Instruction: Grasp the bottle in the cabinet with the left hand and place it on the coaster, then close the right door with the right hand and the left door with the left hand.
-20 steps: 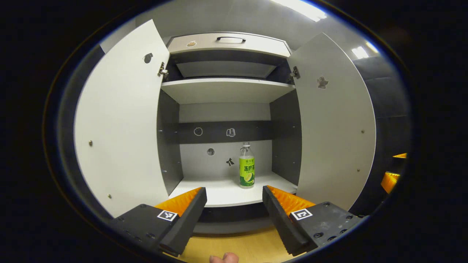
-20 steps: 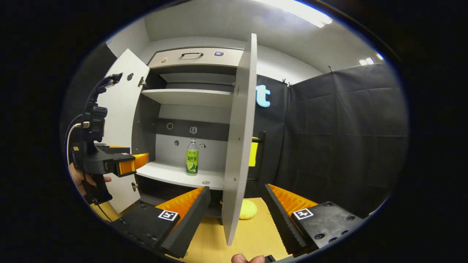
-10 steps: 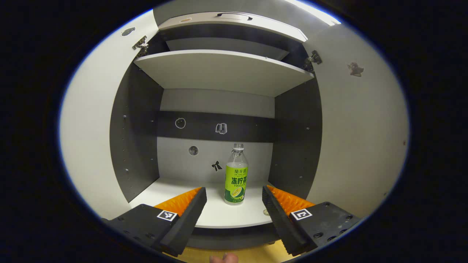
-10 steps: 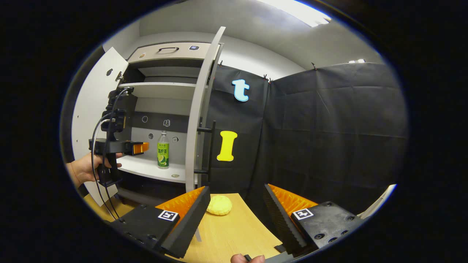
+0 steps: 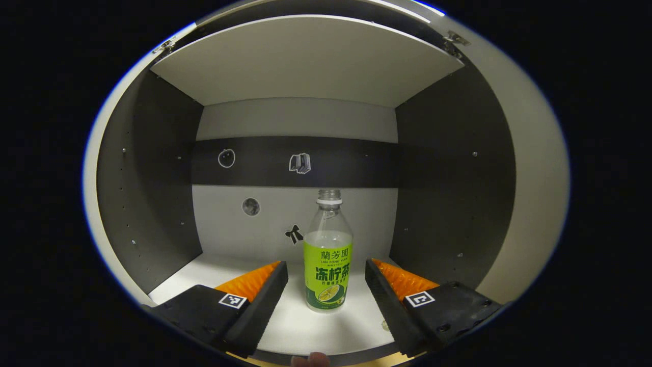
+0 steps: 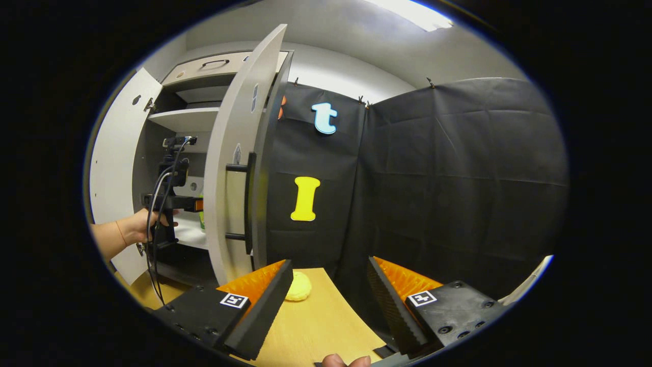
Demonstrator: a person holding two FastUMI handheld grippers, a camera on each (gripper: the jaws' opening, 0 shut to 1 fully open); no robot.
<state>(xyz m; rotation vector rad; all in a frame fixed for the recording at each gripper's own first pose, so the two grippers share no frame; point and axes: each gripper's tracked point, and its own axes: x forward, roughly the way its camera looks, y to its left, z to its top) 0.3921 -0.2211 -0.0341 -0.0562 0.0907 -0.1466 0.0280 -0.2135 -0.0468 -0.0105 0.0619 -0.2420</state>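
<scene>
Behind right door (image 6: 232,168), bottle (image 6: 201,218) mostly hidden.

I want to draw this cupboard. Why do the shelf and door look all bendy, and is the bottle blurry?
Left gripper view: the fisheye lens bows the shelf, while the bottle looks sharp with a soft shadow below. Right gripper view: the same lens curves the door, and a ceiling light glares.

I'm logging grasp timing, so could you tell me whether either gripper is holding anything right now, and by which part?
Nothing is held. The left gripper is open, its fingers either side of the bottle without touching it. The right gripper is open over the table.
</scene>
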